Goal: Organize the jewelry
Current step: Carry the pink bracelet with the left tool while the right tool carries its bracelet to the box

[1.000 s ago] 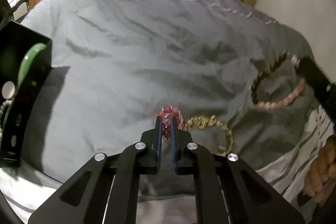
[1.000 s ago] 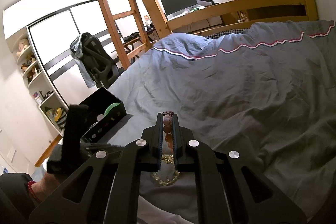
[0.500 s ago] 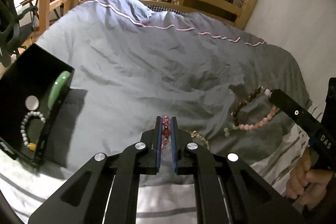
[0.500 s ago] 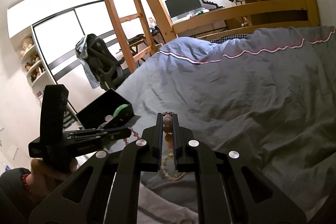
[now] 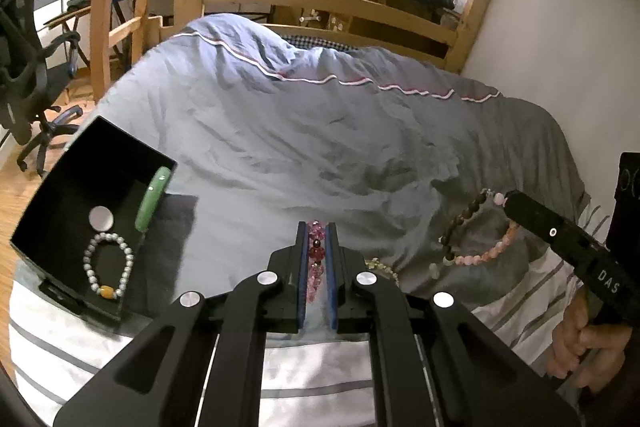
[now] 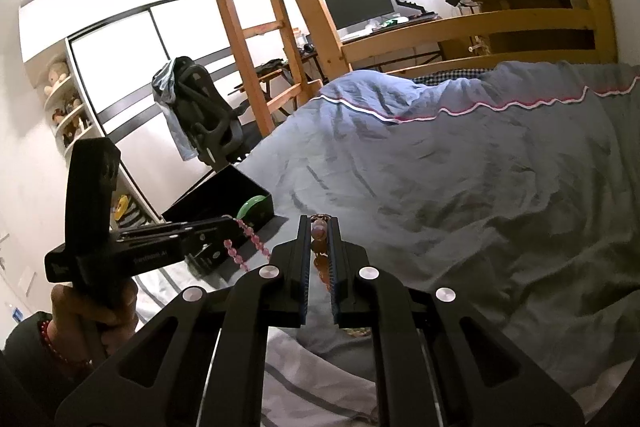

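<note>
My left gripper [image 5: 316,227] is shut on a red and pink bead bracelet [image 5: 315,255] and holds it above the bed; from the right wrist view it hangs as a pink strand [image 6: 244,247]. My right gripper [image 6: 319,221] is shut on a brown and pink bead bracelet [image 6: 319,231], which dangles at the right of the left wrist view [image 5: 472,235]. A black jewelry box [image 5: 60,187] sits open at the left, holding a green bangle [image 5: 153,199], a white bead bracelet [image 5: 107,265] and a round silver piece [image 5: 101,219]. A gold chain [image 5: 380,265] lies on the duvet behind my left fingers.
The grey duvet [image 5: 320,131] covers the bed, with a striped sheet [image 5: 312,367] at the near edge. A wooden bed frame and ladder [image 6: 256,39] stand behind. An office chair [image 6: 200,115] stands left of the bed. A white wall [image 5: 560,39] is on the right.
Both grippers have risen from the duvet with their bracelets. The left gripper lifted the red bracelet away from the gold chain, and the jewelry box has come further into view.
</note>
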